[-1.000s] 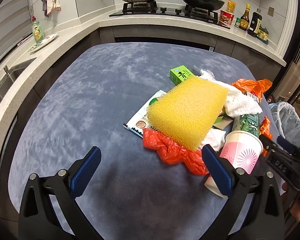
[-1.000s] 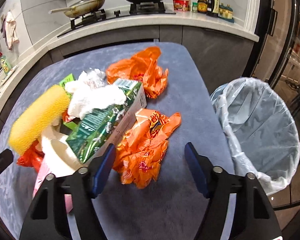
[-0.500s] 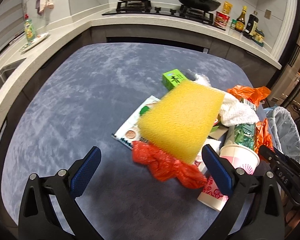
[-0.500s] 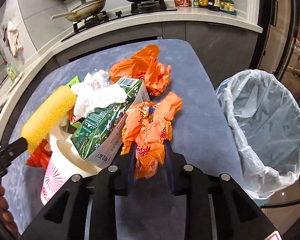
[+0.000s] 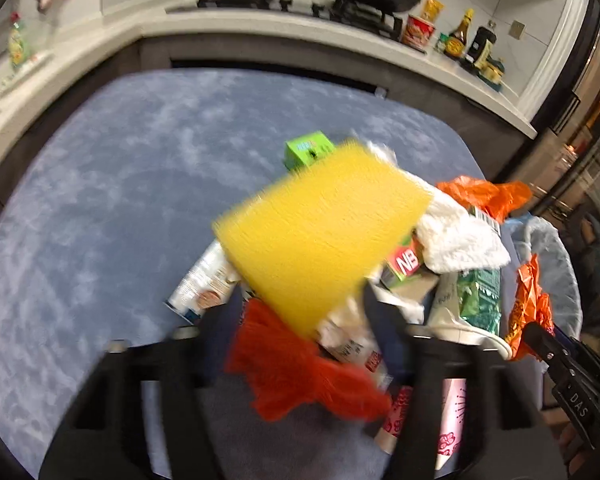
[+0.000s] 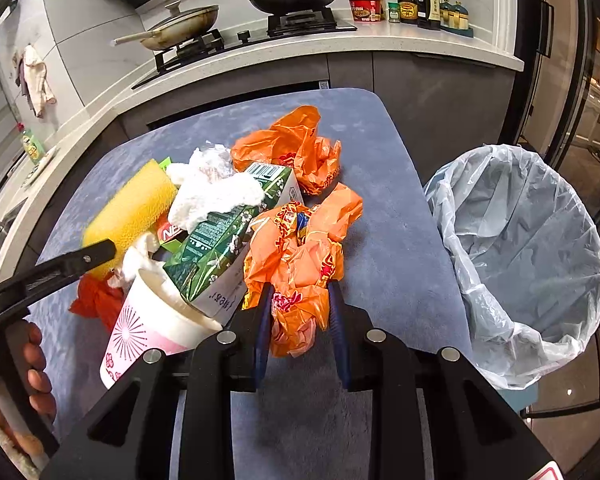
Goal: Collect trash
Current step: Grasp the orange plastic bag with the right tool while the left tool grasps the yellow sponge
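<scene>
Right wrist view: right gripper [image 6: 300, 312] is pinching crumpled orange plastic wrapper [image 6: 300, 256] near table's [image 6: 400, 216] right edge, beside lined bin [image 6: 520, 256]. Left gripper [image 5: 296, 332] is blurred, fingers narrowed around red plastic scrap [image 5: 300, 368]; grip unclear. Thin film risks slipping or snagging green carton [image 6: 228, 232], toppling pile.

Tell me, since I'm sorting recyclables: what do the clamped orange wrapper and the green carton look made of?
Orange wrapper: thin glossy plastic film, judging by its sharp crinkles and shine. Green carton: likely coated paperboard, with flat printed panels, folded edges and a barcode.
</scene>
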### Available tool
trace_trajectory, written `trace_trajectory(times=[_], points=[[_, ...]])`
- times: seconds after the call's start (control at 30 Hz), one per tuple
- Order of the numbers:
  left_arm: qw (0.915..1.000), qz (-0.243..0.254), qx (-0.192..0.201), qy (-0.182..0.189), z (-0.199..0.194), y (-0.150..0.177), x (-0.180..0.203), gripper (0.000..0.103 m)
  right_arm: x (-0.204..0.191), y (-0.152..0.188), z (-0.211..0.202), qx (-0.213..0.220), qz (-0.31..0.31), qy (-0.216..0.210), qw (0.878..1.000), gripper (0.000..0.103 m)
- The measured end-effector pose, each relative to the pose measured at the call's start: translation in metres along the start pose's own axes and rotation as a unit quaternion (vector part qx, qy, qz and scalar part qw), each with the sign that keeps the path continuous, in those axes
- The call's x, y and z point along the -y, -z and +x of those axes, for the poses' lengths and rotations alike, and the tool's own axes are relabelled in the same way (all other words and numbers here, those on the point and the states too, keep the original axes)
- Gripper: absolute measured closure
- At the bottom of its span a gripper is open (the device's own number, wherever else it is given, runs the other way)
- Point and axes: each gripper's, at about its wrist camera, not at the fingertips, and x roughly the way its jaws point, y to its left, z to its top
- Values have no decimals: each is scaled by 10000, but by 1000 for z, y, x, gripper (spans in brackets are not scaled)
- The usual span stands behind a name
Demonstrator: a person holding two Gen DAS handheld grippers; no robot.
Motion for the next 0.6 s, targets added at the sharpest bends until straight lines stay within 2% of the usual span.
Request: trace_trajectory(times=[0.27,0.4,0.6], points=[[9989,165,432,-58,-33,7,12,65,6,5,-14,45,67,9,10000,78],[9974,275,632,-203,-57,10,19,65,8,7,-28,149,41,-21,9999,78],[9964,453,678,-240,-91,18,35,65,15,4,-59,431,32,40,9991,78]])
